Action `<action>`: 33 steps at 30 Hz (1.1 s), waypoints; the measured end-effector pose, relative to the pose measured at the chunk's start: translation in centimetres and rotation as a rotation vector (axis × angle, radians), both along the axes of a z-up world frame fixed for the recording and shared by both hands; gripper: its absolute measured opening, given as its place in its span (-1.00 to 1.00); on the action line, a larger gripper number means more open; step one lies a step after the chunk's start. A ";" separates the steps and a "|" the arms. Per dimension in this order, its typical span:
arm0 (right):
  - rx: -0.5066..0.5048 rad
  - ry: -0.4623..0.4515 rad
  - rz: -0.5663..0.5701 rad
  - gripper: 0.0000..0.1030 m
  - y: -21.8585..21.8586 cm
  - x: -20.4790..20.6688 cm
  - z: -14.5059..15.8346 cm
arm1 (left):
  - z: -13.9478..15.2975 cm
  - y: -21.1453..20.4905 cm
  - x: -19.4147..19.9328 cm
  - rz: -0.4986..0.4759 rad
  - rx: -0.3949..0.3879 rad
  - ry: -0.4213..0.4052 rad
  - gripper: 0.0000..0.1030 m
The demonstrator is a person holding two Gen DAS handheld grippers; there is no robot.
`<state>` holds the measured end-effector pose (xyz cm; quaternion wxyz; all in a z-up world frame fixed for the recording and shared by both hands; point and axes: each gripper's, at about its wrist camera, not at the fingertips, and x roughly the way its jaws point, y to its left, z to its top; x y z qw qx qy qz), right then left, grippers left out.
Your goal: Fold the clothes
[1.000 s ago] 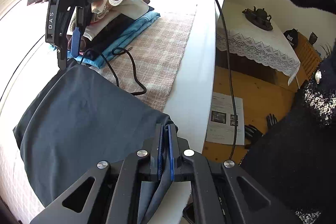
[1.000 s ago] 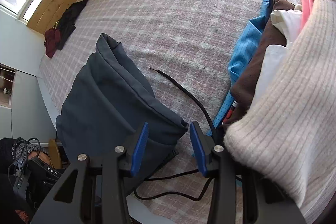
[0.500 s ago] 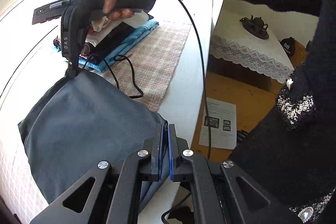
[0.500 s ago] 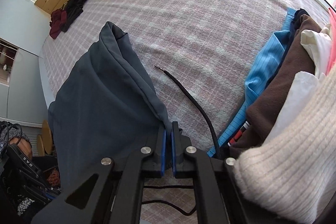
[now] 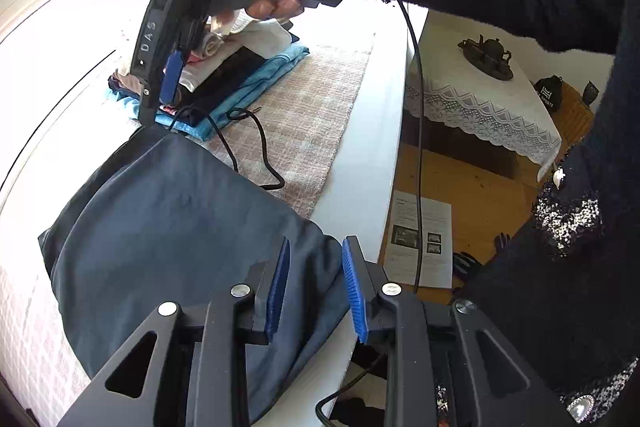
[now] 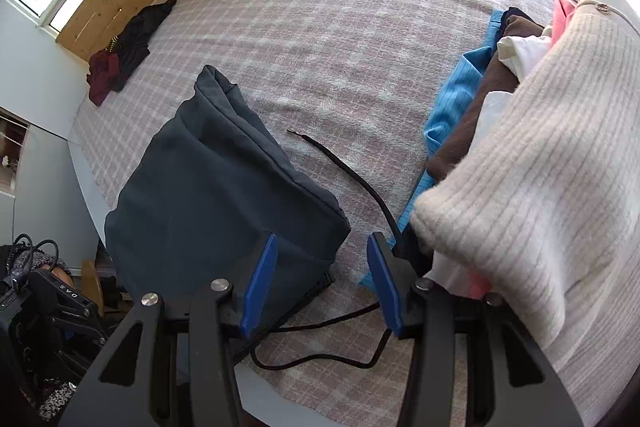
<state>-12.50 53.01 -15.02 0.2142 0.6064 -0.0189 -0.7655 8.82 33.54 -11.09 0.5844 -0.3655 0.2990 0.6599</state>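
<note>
A: Where is the dark blue garment [image 6: 224, 195] now?

B: It lies folded on the checked blanket [image 6: 360, 39], near the table edge, beside the pile of folded clothes [image 6: 520, 131].

A: Do the tools hold it?

B: No. The left gripper [image 5: 314, 285] has its jaws apart above one corner, and the right gripper [image 6: 320, 281] is also spread wide, gripping nothing.

A: Why open?

B: I think the fold is finished, so the cloth may rest.
</note>
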 end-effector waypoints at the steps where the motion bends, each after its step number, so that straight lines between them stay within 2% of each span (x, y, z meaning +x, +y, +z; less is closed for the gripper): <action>1: 0.006 -0.002 -0.004 -0.10 0.1 0.2 0.0 | -0.5 0.5 0.2 -0.024 -0.024 -0.003 -0.50; 4: 0.026 -0.008 -0.009 -0.10 0.1 0.6 -0.2 | -2.4 1.5 1.5 -0.079 -0.105 0.082 -0.46; 5: 0.030 -0.010 -0.011 -0.10 0.2 0.7 -0.2 | -2.8 1.6 1.4 -0.078 -0.109 0.087 -0.46; 6: 0.025 -0.009 -0.017 -0.10 0.3 0.5 -0.3 | -3.2 1.7 1.4 -0.076 -0.113 0.091 -0.59; 7: 0.019 -0.007 -0.024 -0.10 0.5 0.3 -0.3 | -3.5 1.8 1.3 -0.075 -0.117 0.096 -0.88; 8: 0.012 -0.007 -0.032 -0.10 0.7 0.1 -0.4 | -3.9 1.9 1.3 -0.074 -0.121 0.100 -0.97; 12: -0.038 -0.028 -0.059 -0.10 1.2 -1.5 -0.7 | -2.4 1.2 1.3 -0.082 -0.089 0.070 -0.97; 19: 0.057 -0.041 0.105 -0.10 -2.4 -3.1 -2.4 | -1.7 0.6 1.3 -0.072 -0.092 0.058 -0.97; 21: 0.062 -0.057 0.119 -0.45 -2.8 -3.6 -3.5 | -2.2 0.6 1.5 -0.082 -0.097 0.035 -0.97; 22: 0.121 -0.060 0.083 -0.67 -2.7 -4.1 -4.3 | -2.5 0.7 1.7 -0.089 -0.101 0.027 -0.97; 23: 0.168 -0.061 0.053 -0.67 -2.6 -4.5 -4.8 | -2.8 0.7 1.9 -0.095 -0.111 0.028 -0.97; 24: 0.163 -0.056 0.044 -0.67 -2.5 -4.4 -4.6 | -3.2 0.7 2.1 -0.101 -0.121 0.029 -0.97; 27: 0.125 -0.015 0.014 -0.60 -2.0 -3.6 -2.9 | -3.8 0.5 2.3 -0.105 -0.138 0.031 -0.96; 28: 0.101 0.007 0.002 -0.43 -1.6 -3.0 -1.9 | -3.5 0.3 2.1 -0.090 -0.125 0.028 -0.93; 29: 0.079 0.014 -0.010 -0.09 -1.1 -2.4 -1.1 | -3.2 0.1 1.7 -0.072 -0.113 0.020 -0.92; 30: 0.052 0.017 -0.022 0.05 -0.6 -1.8 -0.4 | -3.0 0.0 1.4 -0.064 -0.108 0.010 -0.92; 33: -0.036 -0.050 -0.093 0.11 1.2 -1.3 -0.5 | -2.9 0.0 1.0 -0.064 -0.104 0.015 -0.92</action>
